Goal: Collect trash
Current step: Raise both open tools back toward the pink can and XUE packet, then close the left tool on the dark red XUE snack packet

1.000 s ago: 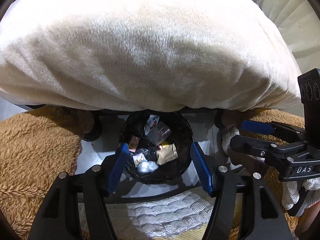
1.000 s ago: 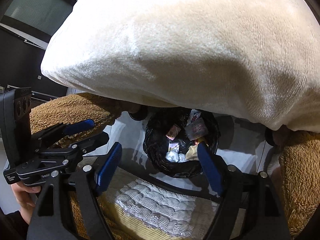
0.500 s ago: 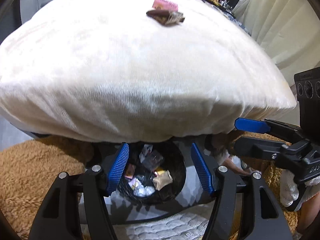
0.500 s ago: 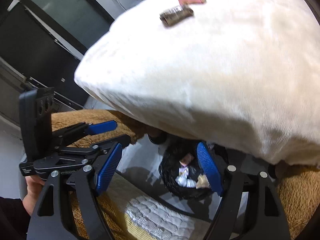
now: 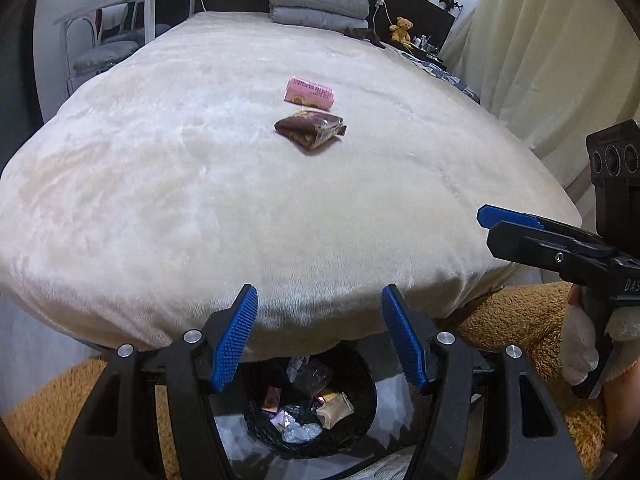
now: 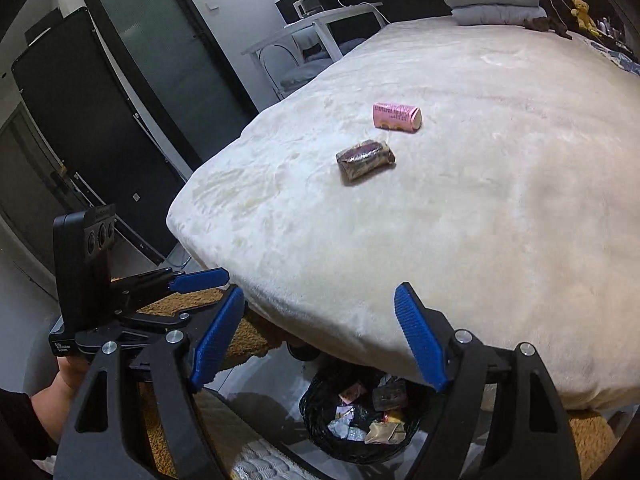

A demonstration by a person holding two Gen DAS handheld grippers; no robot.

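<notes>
A brown wrapper (image 5: 311, 131) and a pink packet (image 5: 309, 93) lie on the cream bed cover (image 5: 160, 184), the pink one just behind the brown one; both show in the right wrist view, brown (image 6: 365, 159) and pink (image 6: 397, 117). A black-lined trash bin (image 5: 308, 416) with several wrappers inside stands on the floor below the bed's foot, also in the right wrist view (image 6: 368, 420). My left gripper (image 5: 320, 336) is open and empty above the bin. My right gripper (image 6: 320, 340) is open and empty, also near the bed's edge.
A brown shaggy rug (image 5: 36, 420) lies around the bin. Folded grey blankets (image 5: 320, 6) are stacked at the bed's head. A white desk and chair (image 6: 320, 40) stand left of the bed. Cream curtains (image 5: 552, 60) hang on the right. Dark doors (image 6: 120, 100) stand on the left.
Both grippers have risen and tilted up from over the bin, so the bed top with its two pieces of trash is now in view. Both stay open and empty.
</notes>
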